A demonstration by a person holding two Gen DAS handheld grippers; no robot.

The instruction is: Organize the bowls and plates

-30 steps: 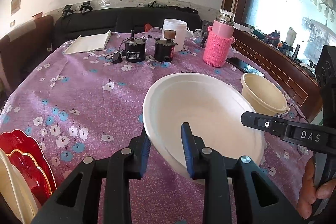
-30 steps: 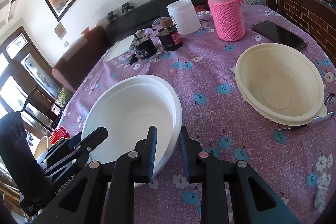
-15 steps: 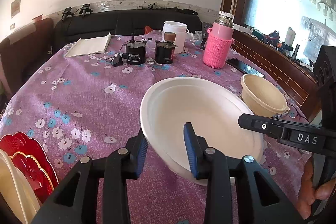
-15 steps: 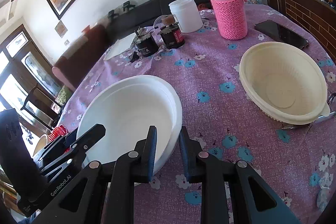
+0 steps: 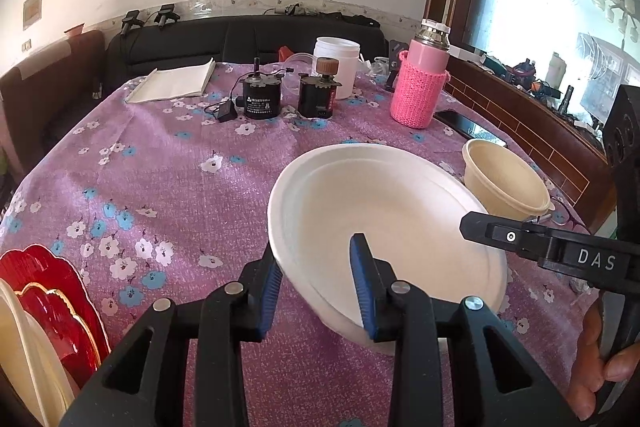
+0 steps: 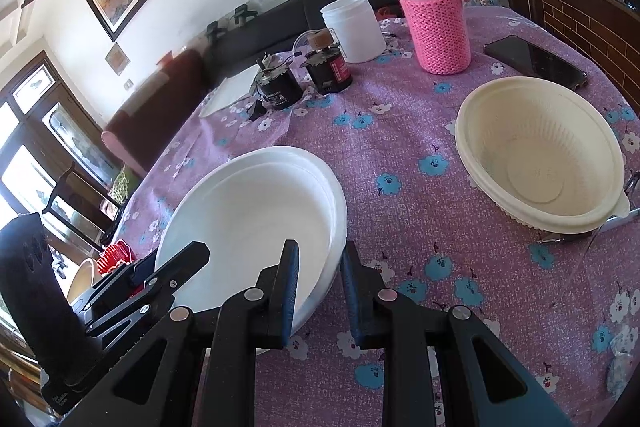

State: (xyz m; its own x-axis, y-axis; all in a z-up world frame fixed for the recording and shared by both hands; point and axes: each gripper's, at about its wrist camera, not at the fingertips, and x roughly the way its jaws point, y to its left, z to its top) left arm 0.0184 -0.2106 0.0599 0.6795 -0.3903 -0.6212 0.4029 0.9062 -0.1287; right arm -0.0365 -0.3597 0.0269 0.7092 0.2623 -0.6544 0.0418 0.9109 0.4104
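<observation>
A stack of white bowls (image 5: 384, 223) is held tilted over the purple flowered tablecloth; it also shows in the right wrist view (image 6: 256, 215). My left gripper (image 5: 316, 287) is shut on its near left rim, one finger inside and one outside. My right gripper (image 6: 318, 279) is shut on its right rim the same way. A cream bowl (image 6: 540, 163) sits on the table to the right, also visible in the left wrist view (image 5: 504, 183). Red scalloped plates (image 5: 52, 311) and a cream plate (image 5: 24, 359) stand at the lower left.
A pink knitted flask (image 5: 420, 83), a white jar (image 5: 336, 67), two black motors (image 5: 262, 99), a folded white cloth (image 5: 172, 83) and a phone (image 6: 536, 61) lie at the table's far side. Metal tongs (image 6: 616, 223) lie by the cream bowl.
The white bowl stack has tipped up and shifted slightly left, held by both grippers. The cream bowl has not moved.
</observation>
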